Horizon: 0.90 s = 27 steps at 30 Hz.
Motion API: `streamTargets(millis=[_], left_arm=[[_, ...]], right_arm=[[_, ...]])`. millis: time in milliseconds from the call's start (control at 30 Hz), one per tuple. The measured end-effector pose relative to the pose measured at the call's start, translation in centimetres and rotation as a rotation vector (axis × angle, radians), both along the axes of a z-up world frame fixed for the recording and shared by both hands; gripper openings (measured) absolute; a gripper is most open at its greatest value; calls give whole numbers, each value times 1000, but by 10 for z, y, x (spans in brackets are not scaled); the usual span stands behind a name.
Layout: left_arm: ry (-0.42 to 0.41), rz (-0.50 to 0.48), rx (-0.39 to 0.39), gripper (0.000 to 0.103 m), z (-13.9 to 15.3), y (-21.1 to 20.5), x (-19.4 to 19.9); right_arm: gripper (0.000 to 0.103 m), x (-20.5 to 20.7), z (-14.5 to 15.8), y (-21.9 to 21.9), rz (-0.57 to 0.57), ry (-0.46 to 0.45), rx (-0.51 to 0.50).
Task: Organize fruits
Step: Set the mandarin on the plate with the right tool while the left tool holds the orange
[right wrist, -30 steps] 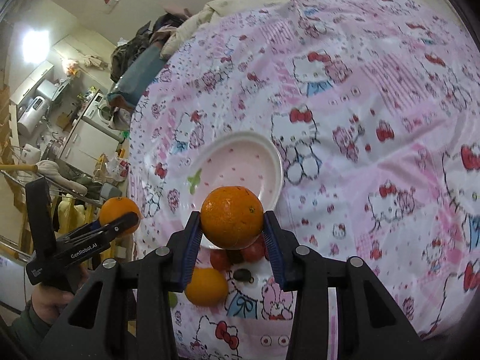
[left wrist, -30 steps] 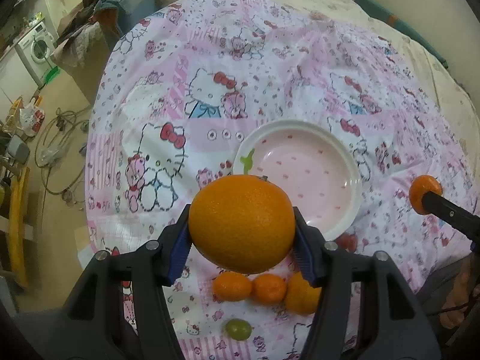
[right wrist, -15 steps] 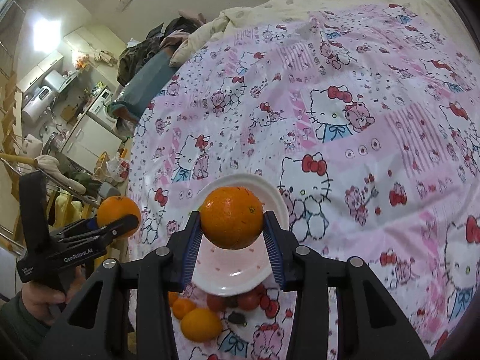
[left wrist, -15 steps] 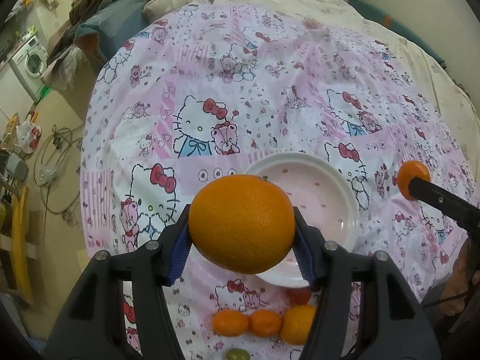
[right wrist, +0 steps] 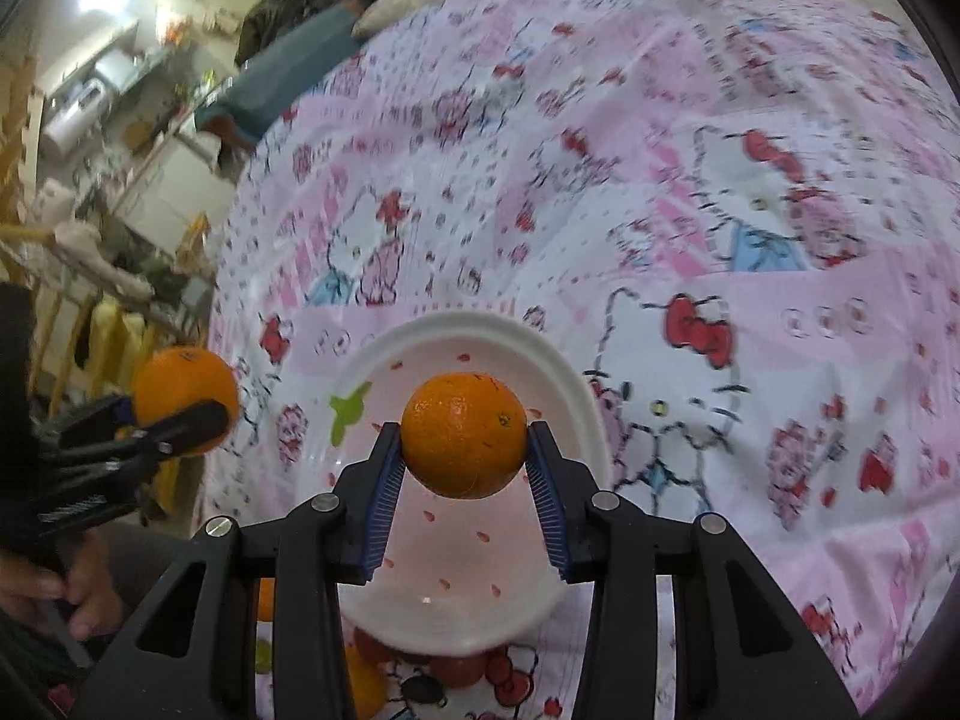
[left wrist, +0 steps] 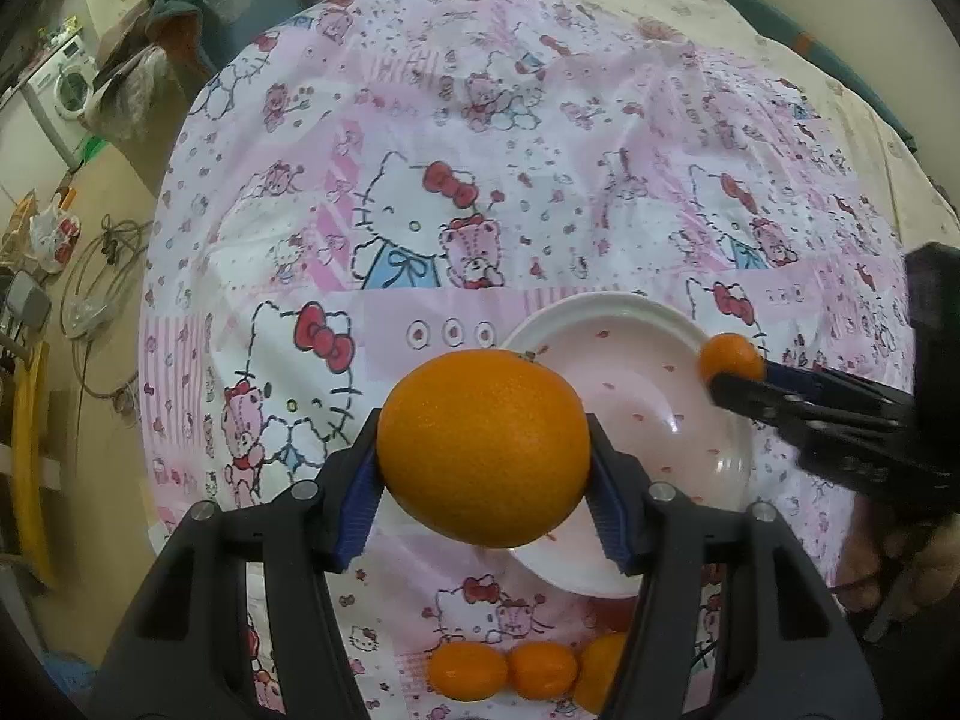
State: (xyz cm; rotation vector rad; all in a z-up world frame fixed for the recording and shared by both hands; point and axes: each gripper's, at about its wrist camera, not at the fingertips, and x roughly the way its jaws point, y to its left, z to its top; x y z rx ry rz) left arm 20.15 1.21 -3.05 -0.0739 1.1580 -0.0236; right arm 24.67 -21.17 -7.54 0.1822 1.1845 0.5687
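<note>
While both hands hang over the bed, each pair of tongs has an orange clamped between its blue ribbed pads. The left tongs [left wrist: 483, 468] grip the big orange [left wrist: 483, 449], bright, finely pebbled and a little flattened, with a small stem nub near its top; it is held in the air above the near-left rim of the white bowl [left wrist: 735, 462]. The right tongs [right wrist: 463, 462] pinch the smaller orange [right wrist: 463, 435], rounder and darker, with a few small dark specks on the skin, and it hangs right over the bowl's pink-dotted inside. Both tools tilt steeply down toward the bed, jaws partly spread to the width of their fruit. The bowl sits on a pink cartoon-cat sheet [left wrist: 420, 192] spread over the bed. Nearer the person, beyond the bowl's close edge, a row of small oranges [left wrist: 513, 669] lies on the sheet. A hand [right wrist: 54, 585] shows at the left tool's handle.
</note>
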Motion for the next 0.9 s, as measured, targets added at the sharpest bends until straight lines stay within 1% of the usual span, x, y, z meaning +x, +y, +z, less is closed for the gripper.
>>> streamTargets(millis=[133,233,300,433,733,767,800,867,900], left_arm=[[8,10,1,56,-3,7,1],[13,7,14,56,-6,8,1],[23,6,7,56,-8,8,1],[35,7,-5,56,-10,6,4],[8,18,39,57,-12,3,3],[10,21,41,57,-13,4,2],[11,26,41,57,-14,4,2],[14,31,43,57,-15,6,2],[15,33,45,57,-16,7,2]], right_arm=[[43,11,-20,20,43,1,-69],[43,20,-35,27,39,21,-159],[43,22,-42,30,56,27,-211],[44,18,-48,37,82,18,-266],[45,18,-48,33,57,20,-229],[48,18,-48,33,55,24,-223],[56,18,-48,33,55,31,-200],[66,17,-45,32,51,34,-170],[68,16,-42,32,44,18,-168]])
